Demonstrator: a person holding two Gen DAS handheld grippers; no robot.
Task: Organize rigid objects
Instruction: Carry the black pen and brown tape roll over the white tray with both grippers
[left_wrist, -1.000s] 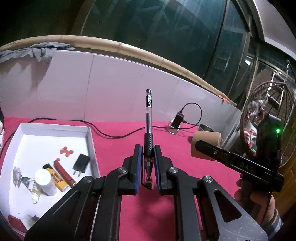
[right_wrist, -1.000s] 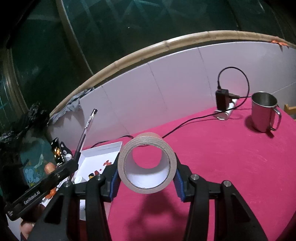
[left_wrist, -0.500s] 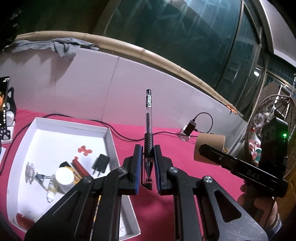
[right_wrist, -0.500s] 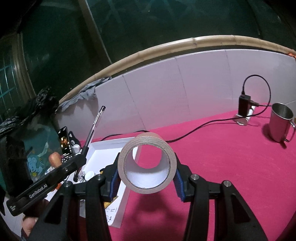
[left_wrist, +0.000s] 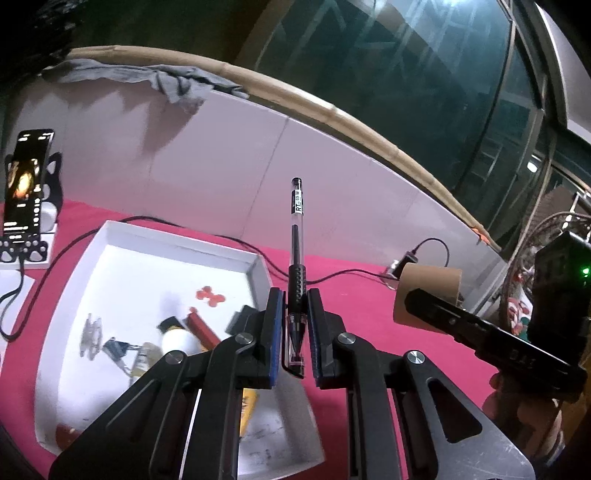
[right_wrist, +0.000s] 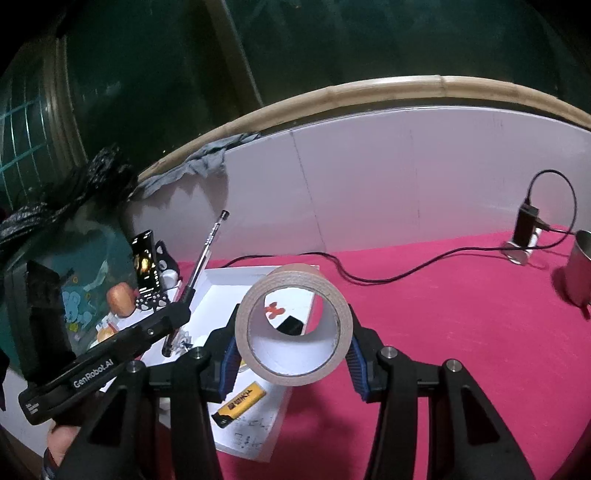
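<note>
The left gripper (left_wrist: 294, 325) is closed on a pen (left_wrist: 297, 258), pinching its lower grip so the pen stands upright above the white tray (left_wrist: 177, 240). The right gripper (right_wrist: 291, 347) clamps a roll of brown tape (right_wrist: 295, 325) by its sides, above the tray's right edge, over the red table (right_wrist: 443, 314).

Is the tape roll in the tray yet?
No. The tape roll is held off the surface between the right gripper fingers, above the white tray.
</note>
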